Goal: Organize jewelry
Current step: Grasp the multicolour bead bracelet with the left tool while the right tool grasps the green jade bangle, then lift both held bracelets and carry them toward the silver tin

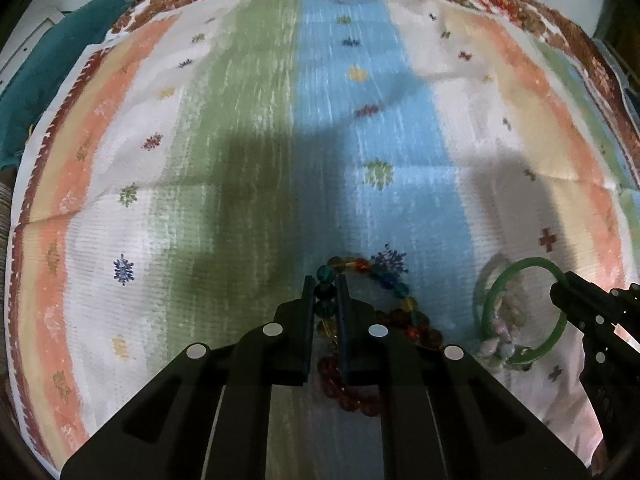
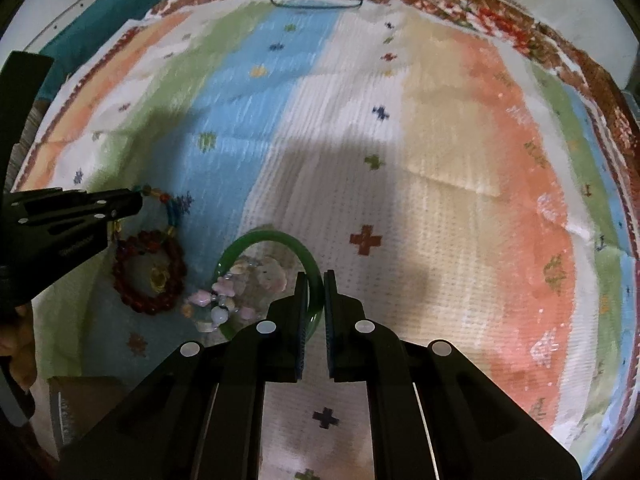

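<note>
Left gripper (image 1: 325, 280) clamps the multicoloured bead bracelet (image 1: 384, 276); right gripper (image 2: 316, 276) clamps the green bangle (image 2: 256, 240). Both pieces lie on striped cloth (image 2: 440, 160).

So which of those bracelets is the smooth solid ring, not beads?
The green bangle, pinched in the right claw. The multicoloured bead bracelet, dark red bead bracelet and pale pastel bracelet are all strung.

A home, by the look of it — a soft surface spread with a striped woven cloth (image 1: 248, 128) with a red-brown patterned border, a teal fabric (image 1: 48, 60) bunched at ten o'clock — bracelets lying loose on it.
</note>
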